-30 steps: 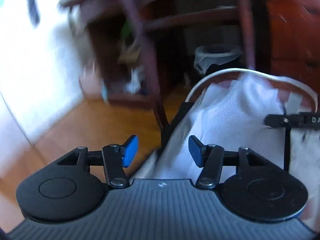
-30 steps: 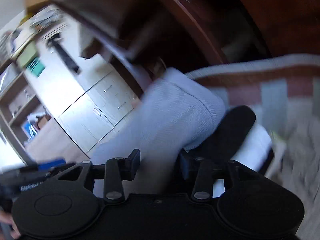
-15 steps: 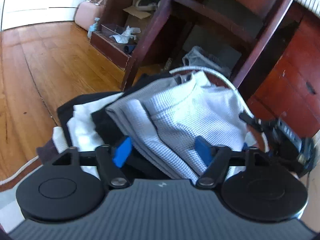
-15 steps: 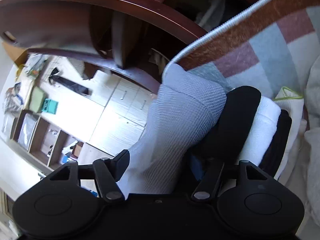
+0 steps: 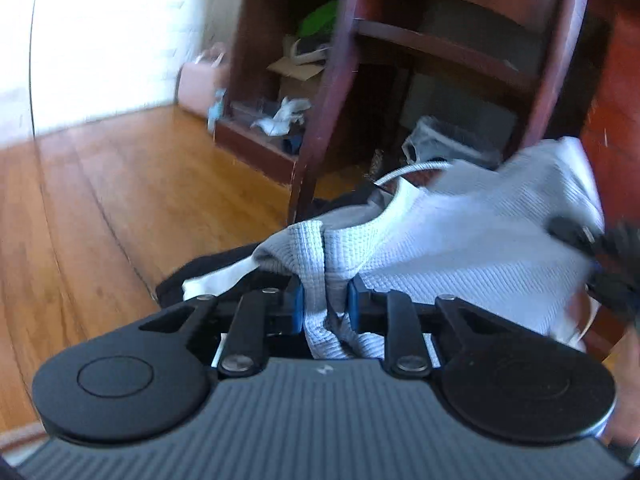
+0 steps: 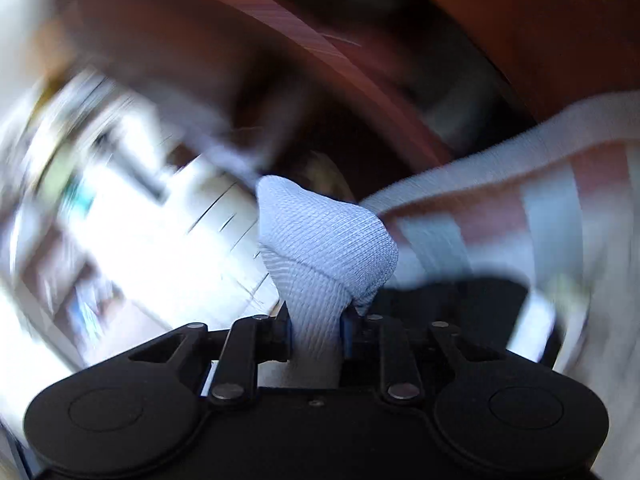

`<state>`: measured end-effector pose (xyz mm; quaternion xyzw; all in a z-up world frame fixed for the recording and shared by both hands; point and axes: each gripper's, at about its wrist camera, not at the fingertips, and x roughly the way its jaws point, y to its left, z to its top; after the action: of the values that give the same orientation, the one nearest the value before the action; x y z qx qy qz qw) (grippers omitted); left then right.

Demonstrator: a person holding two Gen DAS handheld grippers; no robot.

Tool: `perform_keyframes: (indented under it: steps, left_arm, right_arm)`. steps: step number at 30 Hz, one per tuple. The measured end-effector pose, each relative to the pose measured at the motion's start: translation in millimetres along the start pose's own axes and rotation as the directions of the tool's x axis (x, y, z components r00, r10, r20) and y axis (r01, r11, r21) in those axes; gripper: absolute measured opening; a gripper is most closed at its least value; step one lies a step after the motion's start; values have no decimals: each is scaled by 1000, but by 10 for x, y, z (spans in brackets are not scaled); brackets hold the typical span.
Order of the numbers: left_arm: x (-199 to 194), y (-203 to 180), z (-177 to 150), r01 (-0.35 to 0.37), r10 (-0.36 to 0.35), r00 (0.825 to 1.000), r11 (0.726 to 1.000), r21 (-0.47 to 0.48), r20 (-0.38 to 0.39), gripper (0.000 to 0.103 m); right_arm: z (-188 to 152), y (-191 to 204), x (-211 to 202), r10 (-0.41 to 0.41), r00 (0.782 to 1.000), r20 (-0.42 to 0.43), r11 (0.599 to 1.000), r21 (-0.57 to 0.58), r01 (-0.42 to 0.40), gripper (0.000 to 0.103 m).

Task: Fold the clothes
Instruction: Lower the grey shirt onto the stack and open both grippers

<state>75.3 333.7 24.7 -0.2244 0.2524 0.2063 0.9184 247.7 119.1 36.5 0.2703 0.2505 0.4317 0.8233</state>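
Your left gripper is matt black plastic with a ribbed grey housing, and the garment it pinches is pale waffle-knit cloth. At ten o'clock lies a glossy wooden floor; at twelve, a dark polished wooden chair. At three o'clock from your right gripper sits a soft checked woven blanket.

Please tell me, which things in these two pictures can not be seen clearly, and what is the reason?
- Grey waffle-knit garment: its full shape, left wrist view; bunched, lower edge behind the left gripper.
- Folded stack: mostly under the garment, left wrist view.
- Right gripper: motion-blurred, cut by the right edge there.
- Cabinets: right wrist view, smeared and overexposed.
- Striped blanket: blurred.
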Motion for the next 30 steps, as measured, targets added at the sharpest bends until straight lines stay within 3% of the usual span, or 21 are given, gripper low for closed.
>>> perform_keyframes:
  steps: [1, 3, 5, 6, 7, 9, 13, 15, 16, 18, 21, 23, 26, 28, 30]
  left_arm:
    - [18, 101, 22, 8, -10, 1000, 998, -57, -27, 22]
    - [76, 196, 26, 1, -9, 997, 995, -102, -75, 26]
    - [79, 162, -22, -15, 8, 997, 997, -74, -83, 30]
    - [73, 115, -47, -30, 27, 996, 999, -45, -80, 31]
    - [60, 44, -71, -53, 53, 996, 999, -3, -72, 33]
    - [33, -56, -90, -94, 97, 994, 994, 56, -53, 34]
    - [-109, -153, -54, -124, 126, 992, 988, 96, -11, 34]
    - [-226, -247, -26, -122, 117, 992, 984, 130, 43, 31]
    - [-289, -297, -5, -110, 100, 992, 983, 146, 74, 30]
    - [-348, -359, 54, -37, 20, 994, 987, 155, 107, 30]
    - [-261, -514, 117, 75, -99, 990, 973, 219, 102, 30]
    - [-106, -654, 124, 146, -171, 984, 942, 303, 59, 33]
    - [252, -754, 163, 83, -96, 995, 930, 359, 18, 33]
    - [490, -648, 241, 29, -24, 1000, 955, 295, -21, 29]
    - [574, -471, 278, 15, -10, 1000, 979, 204, -27, 31]
  right_arm:
    - [-47, 148, -72, -18, 1000, 13, 995, -101, 19, 28]
    - [-122, 151, -25, -104, 994, -32, 987, -126, 99, 30]
    - [-168, 36, 108, -206, 973, -108, 976, -98, 196, 36]
    - [-177, -26, 132, -227, 968, -108, 972, -81, 219, 43]
    - [-186, -87, 151, -245, 964, -104, 969, -63, 240, 57]
    - [-149, -42, 92, -281, 958, -53, 954, -119, 274, 63]
    - [-61, 84, -183, -264, 961, 80, 920, -277, 276, 61]
    - [-41, 148, -293, -223, 968, 118, 890, -381, 252, 46]
    - [-43, 173, -321, -195, 974, 118, 876, -425, 227, 45]
    - [-47, 223, -378, -137, 984, 114, 841, -511, 177, 43]
    - [-33, 218, -262, -170, 982, 87, 835, -516, 190, 43]
    - [-45, 173, -158, -217, 972, 94, 828, -509, 234, 44]
    - [8, 136, 35, -148, 988, 52, 821, -550, 152, 44]
    - [44, 119, 260, -157, 987, 21, 787, -601, 138, 34]
    - [103, 33, 493, -164, 986, -34, 789, -604, 111, 31]
